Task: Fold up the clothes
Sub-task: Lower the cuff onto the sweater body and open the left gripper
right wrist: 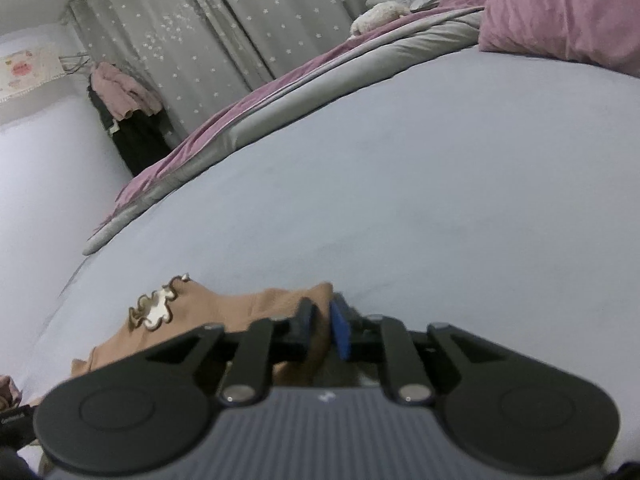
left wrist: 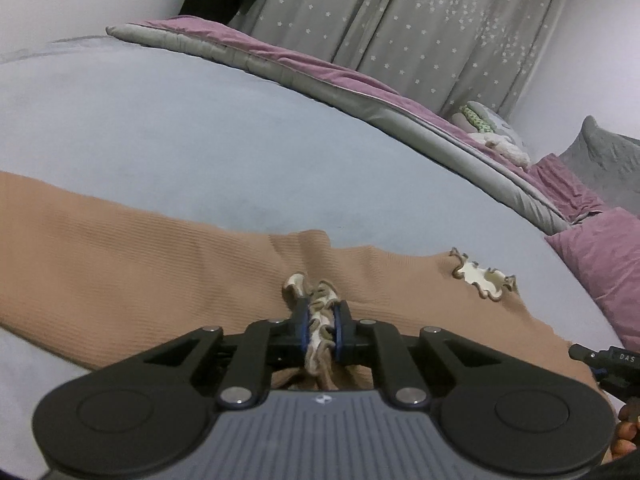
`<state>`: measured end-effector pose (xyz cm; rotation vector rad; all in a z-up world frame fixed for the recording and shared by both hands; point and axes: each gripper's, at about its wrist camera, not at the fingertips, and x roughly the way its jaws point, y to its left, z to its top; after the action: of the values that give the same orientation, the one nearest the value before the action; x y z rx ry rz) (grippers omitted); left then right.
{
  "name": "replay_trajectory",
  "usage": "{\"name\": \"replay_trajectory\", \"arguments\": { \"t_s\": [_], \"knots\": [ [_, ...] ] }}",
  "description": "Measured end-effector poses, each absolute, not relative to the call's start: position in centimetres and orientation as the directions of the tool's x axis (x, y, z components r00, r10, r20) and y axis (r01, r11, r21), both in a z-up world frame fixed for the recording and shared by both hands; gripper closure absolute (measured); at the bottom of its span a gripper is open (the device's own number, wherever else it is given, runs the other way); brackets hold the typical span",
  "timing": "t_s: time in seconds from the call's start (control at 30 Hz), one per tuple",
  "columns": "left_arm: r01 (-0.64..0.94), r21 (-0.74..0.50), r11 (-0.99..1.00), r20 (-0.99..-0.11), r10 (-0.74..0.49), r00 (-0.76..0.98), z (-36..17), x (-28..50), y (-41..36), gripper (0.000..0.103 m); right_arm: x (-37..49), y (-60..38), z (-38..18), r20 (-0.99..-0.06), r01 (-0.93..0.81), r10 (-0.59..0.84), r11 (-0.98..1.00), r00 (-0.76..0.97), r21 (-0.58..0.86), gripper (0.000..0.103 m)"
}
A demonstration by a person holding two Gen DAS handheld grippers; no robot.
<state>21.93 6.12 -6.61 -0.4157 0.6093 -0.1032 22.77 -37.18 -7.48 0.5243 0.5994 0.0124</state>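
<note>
A tan ribbed garment (left wrist: pixel 120 248) lies spread on the pale blue bed sheet (left wrist: pixel 200 128). My left gripper (left wrist: pixel 320 308) is shut on its bunched cream-and-brown ruffled trim (left wrist: pixel 322 300), low over the cloth. A second ruffle (left wrist: pixel 484 276) lies flat to the right. In the right wrist view, the garment (right wrist: pixel 224 308) ends in a corner that runs between the fingers of my right gripper (right wrist: pixel 322 312), which is shut on that tan edge. The flat ruffle (right wrist: pixel 154 308) sits to its left. A tip of the right gripper (left wrist: pixel 600 358) shows at the left view's right edge.
A folded grey and pink duvet (left wrist: pixel 320 72) runs along the bed's far side, with pink pillows (left wrist: pixel 600 256) and a soft toy (right wrist: pixel 380 14) at its head. Star-patterned curtains (right wrist: pixel 240 20) hang behind. Dark clothes (right wrist: pixel 132 136) hang by the wall.
</note>
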Motion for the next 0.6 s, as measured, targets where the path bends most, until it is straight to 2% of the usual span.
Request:
{"name": "replay_trajectory", "arguments": {
  "t_s": [0.07, 0.1, 0.13, 0.3, 0.4, 0.47, 0.53, 0.6],
  "knots": [
    [-0.026, -0.42, 0.907, -0.535, -0.225, 0.814, -6.5, 21.7, 6.5, 0.093, 22.1, -37.4, -6.8, -0.541, 0.148, 0.155, 0.868, 0.827, 0.475, 0.058],
    [-0.026, -0.427, 0.904, -0.535, -0.229, 0.813, -6.5, 21.7, 6.7, 0.093, 21.7, -37.4, -6.4, -0.544, 0.145, 0.162, 0.867, 0.823, 0.477, 0.053],
    [-0.028, -0.436, 0.9, -0.534, -0.234, 0.812, -6.4, 21.6, 6.8, 0.093, 21.3, -37.3, -5.9, -0.553, 0.139, 0.166, 0.873, 0.817, 0.468, 0.05],
    [-0.038, -0.481, 0.876, -0.524, -0.253, 0.813, -6.4, 21.1, 7.1, 0.093, 18.8, -36.2, -4.7, -0.597, 0.082, 0.22, 0.896, 0.771, 0.437, 0.05],
    [-0.03, -0.488, 0.873, -0.518, -0.262, 0.814, -6.3, 20.8, 7.0, 0.093, 17.4, -35.2, -4.8, -0.623, 0.062, 0.225, 0.912, 0.749, 0.404, 0.057],
    [-0.008, -0.484, 0.875, -0.507, -0.273, 0.818, -6.1, 20.6, 6.9, 0.093, 16.9, -34.6, -5.0, -0.637, 0.054, 0.215, 0.926, 0.741, 0.375, 0.082],
    [0.013, -0.48, 0.877, -0.495, -0.284, 0.821, -6.1, 20.6, 6.9, 0.093, 16.7, -34.7, -5.0, -0.631, 0.063, 0.201, 0.927, 0.749, 0.371, 0.092],
    [0.019, -0.473, 0.881, -0.5, -0.286, 0.818, -6.4, 20.7, 6.9, 0.093, 16.4, -34.9, -5.1, -0.625, 0.073, 0.187, 0.927, 0.758, 0.367, 0.093]
  ]
}}
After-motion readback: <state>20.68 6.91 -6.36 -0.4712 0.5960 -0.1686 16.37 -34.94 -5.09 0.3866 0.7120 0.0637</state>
